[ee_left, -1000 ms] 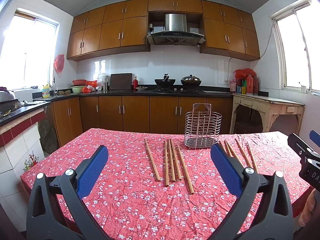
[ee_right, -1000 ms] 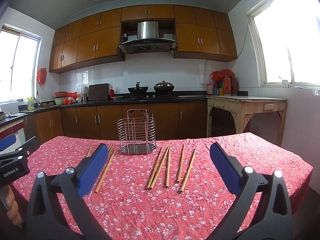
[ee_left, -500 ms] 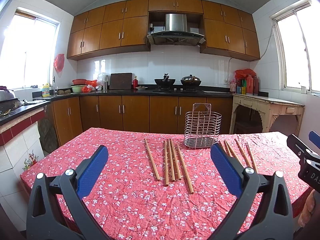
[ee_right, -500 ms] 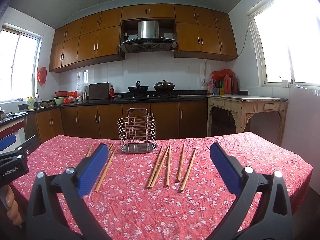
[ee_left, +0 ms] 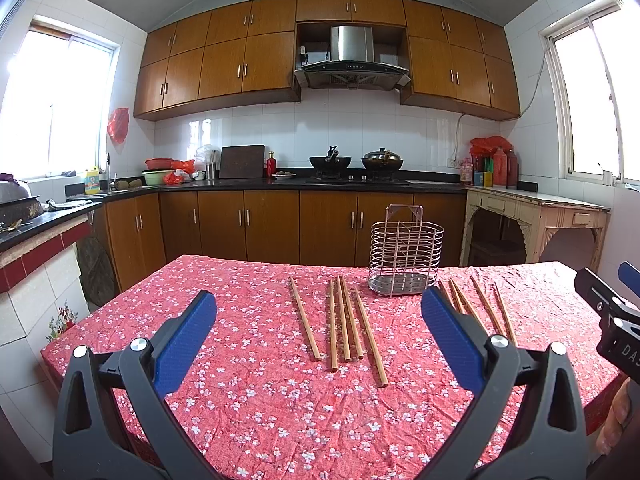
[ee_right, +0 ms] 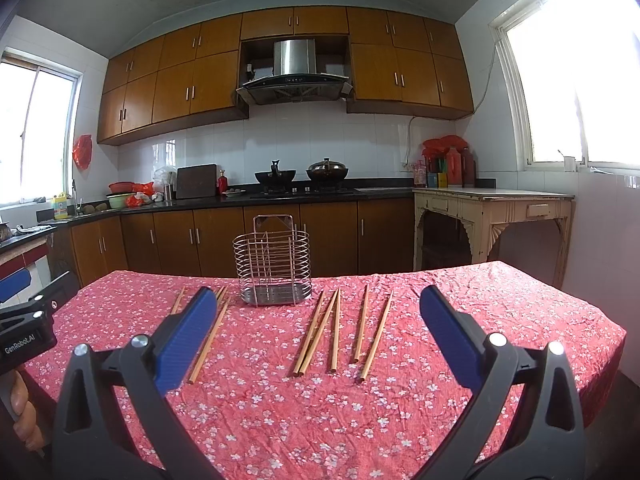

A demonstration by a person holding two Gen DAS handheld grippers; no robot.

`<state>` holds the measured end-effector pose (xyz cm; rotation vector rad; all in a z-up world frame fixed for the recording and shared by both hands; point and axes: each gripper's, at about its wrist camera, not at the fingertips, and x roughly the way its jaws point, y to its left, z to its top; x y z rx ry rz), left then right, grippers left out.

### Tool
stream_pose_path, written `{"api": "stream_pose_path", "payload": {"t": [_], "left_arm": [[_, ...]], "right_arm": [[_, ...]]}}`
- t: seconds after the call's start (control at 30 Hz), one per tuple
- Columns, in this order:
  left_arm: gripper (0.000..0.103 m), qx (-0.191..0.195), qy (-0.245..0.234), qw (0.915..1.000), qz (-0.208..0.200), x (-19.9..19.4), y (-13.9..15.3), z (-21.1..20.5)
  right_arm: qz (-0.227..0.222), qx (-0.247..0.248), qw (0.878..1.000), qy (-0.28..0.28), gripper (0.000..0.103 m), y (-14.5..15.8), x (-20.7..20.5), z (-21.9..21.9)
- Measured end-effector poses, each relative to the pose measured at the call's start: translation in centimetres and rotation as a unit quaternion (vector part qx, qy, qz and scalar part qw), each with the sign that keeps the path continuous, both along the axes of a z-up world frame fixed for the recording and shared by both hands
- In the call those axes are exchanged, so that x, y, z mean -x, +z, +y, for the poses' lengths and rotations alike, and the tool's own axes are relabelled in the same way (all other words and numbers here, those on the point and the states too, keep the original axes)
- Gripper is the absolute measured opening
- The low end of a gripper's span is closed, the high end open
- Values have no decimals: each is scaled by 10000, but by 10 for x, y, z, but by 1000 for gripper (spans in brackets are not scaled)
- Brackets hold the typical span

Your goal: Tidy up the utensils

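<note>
Overhead, left gripper [ee_left: 318, 332] agape, right gripper [ee_right: 316, 330] agape, chopsticks [ee_right: 336, 330] flat, wire holder [ee_right: 272, 272] seemingly empty.

An upright, empty copper-coloured wire utensil holder [ee_right: 272, 269] stands beyond the fingertips. Five wooden chopsticks [ee_left: 343, 322] lie flat between the left gripper's fingers; five more wooden chopsticks [ee_right: 336, 332] lie between the right's.

The table is covered by a red tablecloth [ee_left: 248, 392] patterned with small white flowers. Light brown wooden chopsticks [ee_left: 344, 320] and a coppery wire holder [ee_right: 273, 269] with a silver base are seen on it. Blue pads [ee_right: 188, 340] are fitted on black gripper frames
</note>
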<state>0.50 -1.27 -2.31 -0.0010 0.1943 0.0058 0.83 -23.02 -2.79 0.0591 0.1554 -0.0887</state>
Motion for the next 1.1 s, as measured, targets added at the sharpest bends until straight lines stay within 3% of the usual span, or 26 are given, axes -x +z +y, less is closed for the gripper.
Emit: {"api": "stream_pose_path", "payload": {"t": [0.27, 0.47, 0.67, 0.77, 0.97, 1.03, 1.1], "left_arm": [[101, 67, 124, 9995, 288, -18, -10, 8], [101, 234, 405, 9924, 1142, -64, -29, 32], [101, 294, 422, 9802, 1911, -119, -44, 56], [90, 296, 406, 9743, 2196, -140, -50, 61], [69, 418, 223, 9599, 2763, -179, -67, 62], [62, 376, 180, 9569, 2875, -187, -73, 60], [58, 342, 100, 9538, 2985, -193, -78, 55]], "right_arm": [[283, -18, 9994, -200, 99, -5, -17, -11], [1190, -361, 9906, -565, 98, -27, -66, -47], [2443, -931, 9636, -568, 63, -64, -135, -86], [2945, -1094, 9482, -475, 49, -86, -164, -96], [3426, -751, 9356, -398, 35, -107, -190, -80], [3381, -459, 9384, -535, 21, -108, -191, -76], [3363, -574, 9382, -577, 11, -109, -191, -80]]}}
